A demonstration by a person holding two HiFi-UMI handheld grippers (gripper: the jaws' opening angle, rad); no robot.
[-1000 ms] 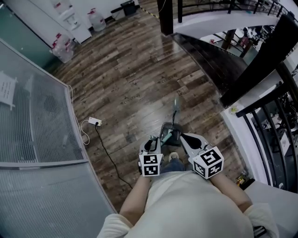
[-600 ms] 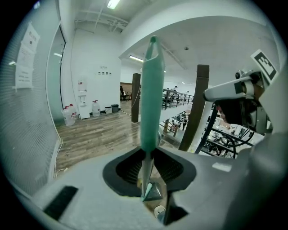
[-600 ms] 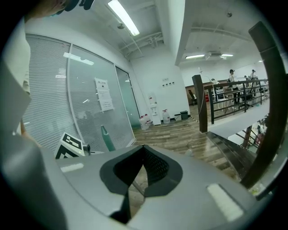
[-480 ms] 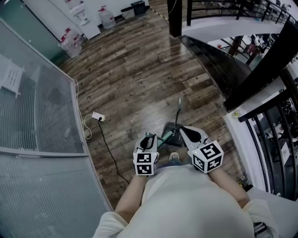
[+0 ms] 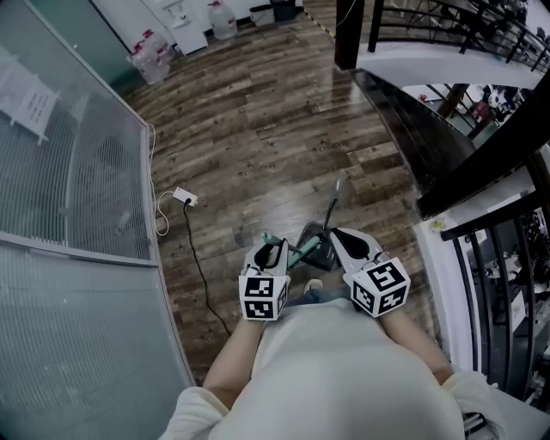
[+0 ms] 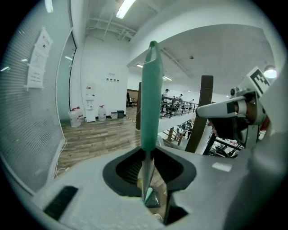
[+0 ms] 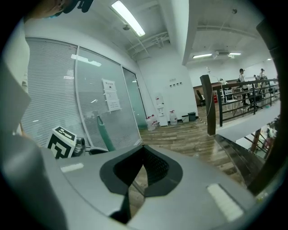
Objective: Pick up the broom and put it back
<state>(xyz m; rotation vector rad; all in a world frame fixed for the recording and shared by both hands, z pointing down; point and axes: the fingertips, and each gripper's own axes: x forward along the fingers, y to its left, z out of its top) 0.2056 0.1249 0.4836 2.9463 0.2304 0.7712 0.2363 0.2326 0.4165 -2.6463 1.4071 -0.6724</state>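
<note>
Left gripper view first: shows the left tongs [image 6: 147,174] closed part-way and clamped on the broom [image 6: 149,103], grey shaft pinched between the pads, teal grip rising straight up past the jaws. No reaching left to do, then. Long axis upright through the grip here; from the head view, slanting away from the left tongs, rightward and down toward the dustpan [image 5: 316,251]. Left hand plainly the nearer, already carrying it. Needs only swinging toward wherever the broom belongs, judging by the task; no such spot clearly in view.

Just to the right, finds the right tongs [image 7: 143,149] shut tip to tip, nothing clamped; only a thin grey rod glimpsed through the gap, probably the dustpan's own stick lower down.

Beyond, bare wooden floor [image 5: 258,129]; far off, water bottles [image 5: 222,19] against the wall.

Compared with a second back: left tongs raised, teal grip end now poking out on its left side in the head view, right tongs much as before.
</note>
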